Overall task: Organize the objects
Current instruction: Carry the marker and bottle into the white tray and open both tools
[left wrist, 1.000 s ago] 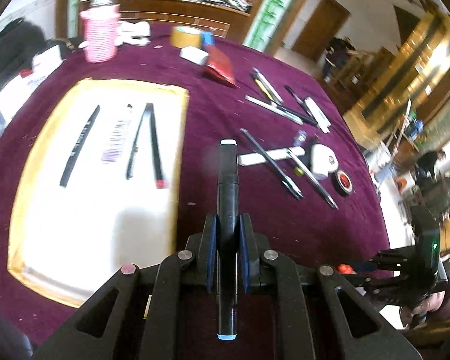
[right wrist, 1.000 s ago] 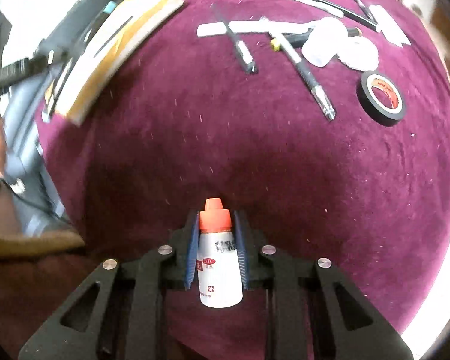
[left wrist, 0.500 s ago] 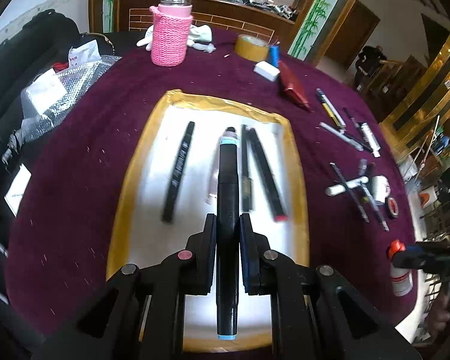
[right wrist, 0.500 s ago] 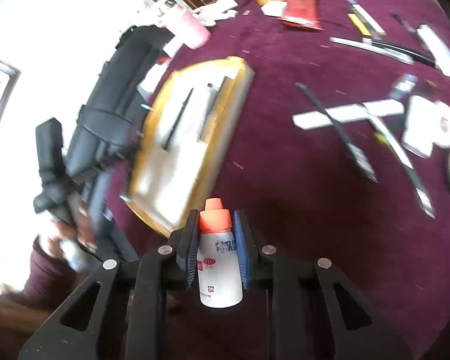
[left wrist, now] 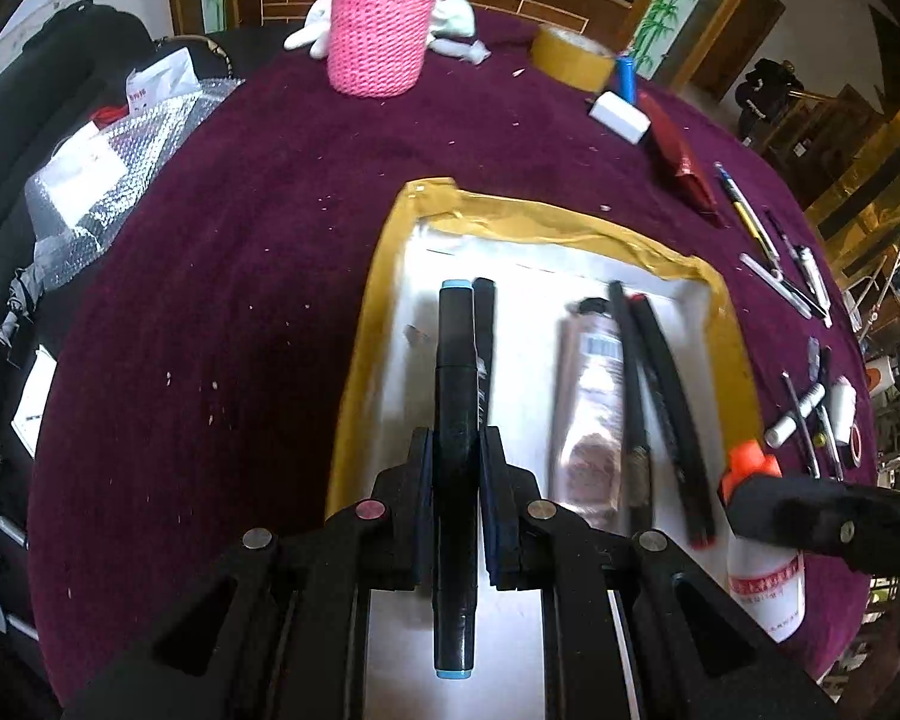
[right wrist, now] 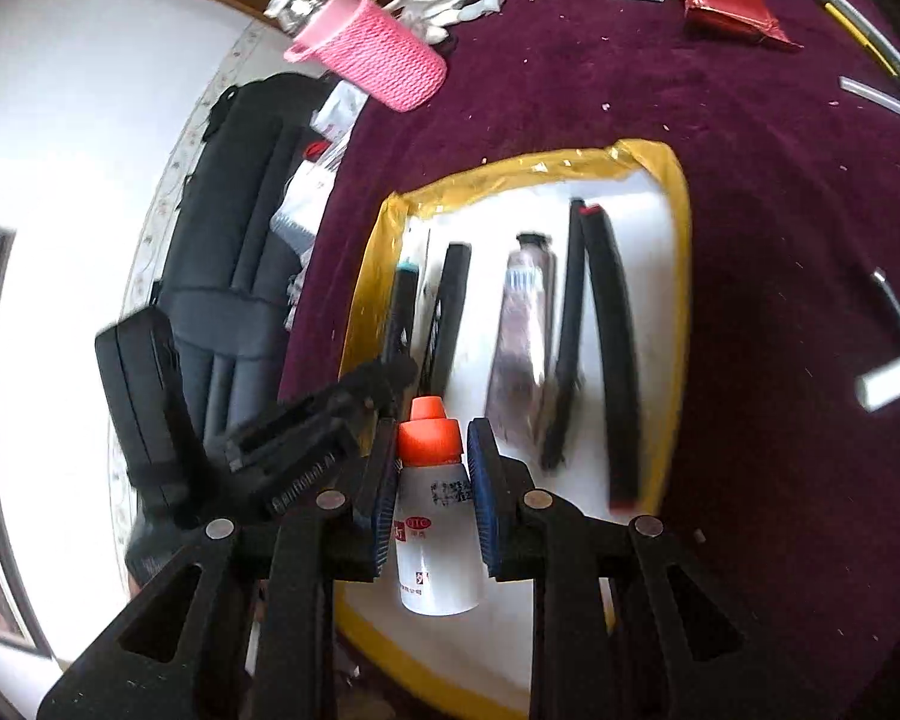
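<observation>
My left gripper [left wrist: 456, 468] is shut on a black marker with blue ends [left wrist: 455, 384], held over the left part of the white tray with a yellow taped rim [left wrist: 546, 225]. My right gripper [right wrist: 429, 468] is shut on a small white bottle with an orange cap [right wrist: 435, 516], held over the tray's near edge [right wrist: 378, 630]. In the tray lie a black pen [left wrist: 485, 324], a silvery tube [left wrist: 591, 396] and two more black pens [left wrist: 666, 396]. The bottle and right gripper also show at the right of the left wrist view [left wrist: 762, 546].
A pink knitted cup [left wrist: 381, 18], tape roll [left wrist: 573, 63], white eraser [left wrist: 621, 114] and red packet [left wrist: 684, 162] sit at the table's far side. Several pens and small items [left wrist: 810, 396] lie to the right of the tray. Bubble wrap [left wrist: 108, 180] and a black bag lie at the left.
Both grippers have swung from the right of the table to over the tray, still holding the marker and the bottle. The left gripper has dropped closer to the tray's left side.
</observation>
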Demonstrator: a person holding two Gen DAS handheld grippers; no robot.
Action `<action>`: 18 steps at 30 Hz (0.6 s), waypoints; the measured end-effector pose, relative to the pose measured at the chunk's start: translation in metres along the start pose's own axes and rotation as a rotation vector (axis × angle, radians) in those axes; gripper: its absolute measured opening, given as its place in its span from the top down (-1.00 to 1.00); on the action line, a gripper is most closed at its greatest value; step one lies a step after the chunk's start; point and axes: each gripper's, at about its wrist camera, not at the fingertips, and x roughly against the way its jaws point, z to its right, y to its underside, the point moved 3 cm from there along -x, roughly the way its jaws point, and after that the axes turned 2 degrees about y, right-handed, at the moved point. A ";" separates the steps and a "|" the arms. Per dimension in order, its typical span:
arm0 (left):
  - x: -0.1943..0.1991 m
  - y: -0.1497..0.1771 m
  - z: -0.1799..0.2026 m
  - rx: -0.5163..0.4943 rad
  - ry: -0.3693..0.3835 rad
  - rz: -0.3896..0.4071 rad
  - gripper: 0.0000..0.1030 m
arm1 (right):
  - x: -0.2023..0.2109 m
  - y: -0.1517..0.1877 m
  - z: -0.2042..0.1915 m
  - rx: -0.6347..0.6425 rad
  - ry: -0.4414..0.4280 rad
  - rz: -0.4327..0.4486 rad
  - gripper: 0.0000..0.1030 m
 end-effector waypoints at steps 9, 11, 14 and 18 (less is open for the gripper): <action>0.002 -0.010 -0.011 0.022 0.043 0.023 0.78 | -0.040 -0.035 -0.005 -0.067 0.069 0.022 0.60; 0.007 -0.009 -0.015 0.037 0.065 0.023 0.76 | -0.046 -0.038 -0.005 -0.067 0.084 0.018 0.60; 0.022 -0.006 -0.013 0.026 0.060 0.048 0.45 | -0.054 -0.039 -0.004 -0.059 0.108 0.013 0.60; 0.041 -0.006 -0.010 0.024 0.073 0.094 0.19 | -0.061 -0.042 -0.008 -0.019 0.160 0.021 0.59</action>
